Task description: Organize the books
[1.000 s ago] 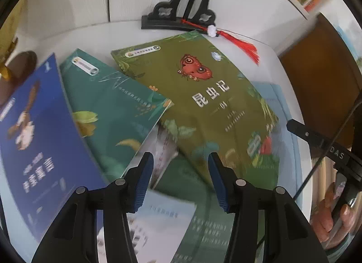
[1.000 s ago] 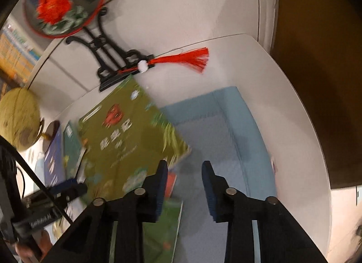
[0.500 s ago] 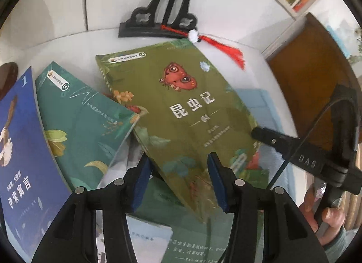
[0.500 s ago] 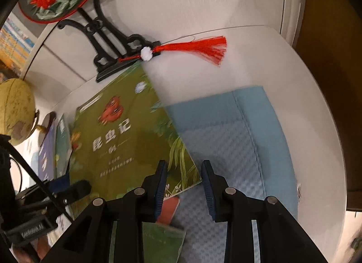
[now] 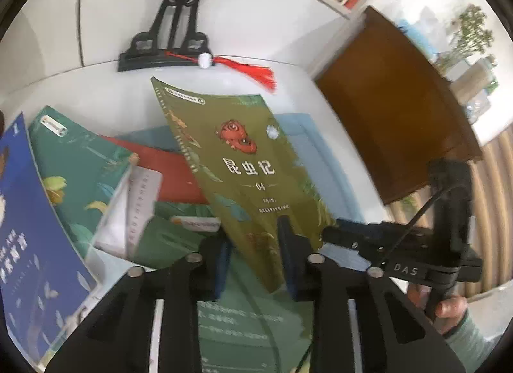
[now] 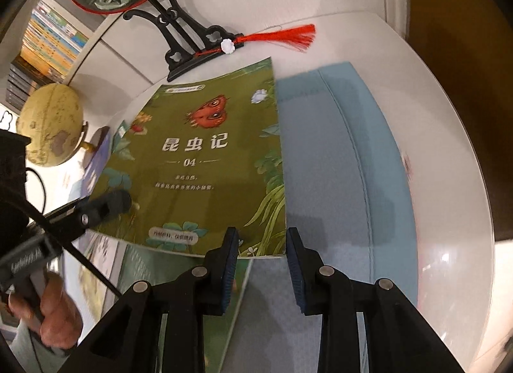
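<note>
My left claw (image 5: 253, 257) has just been closing on the near edge of the olive book (image 5: 237, 164), tilting it up off the pile so it can go to the blue mat (image 6: 346, 161). My right claw (image 6: 261, 264) waits beside it, narrow and empty.

glossy paper book cover (image 6: 205, 161), woven cloth mat (image 6: 336, 164)
</note>
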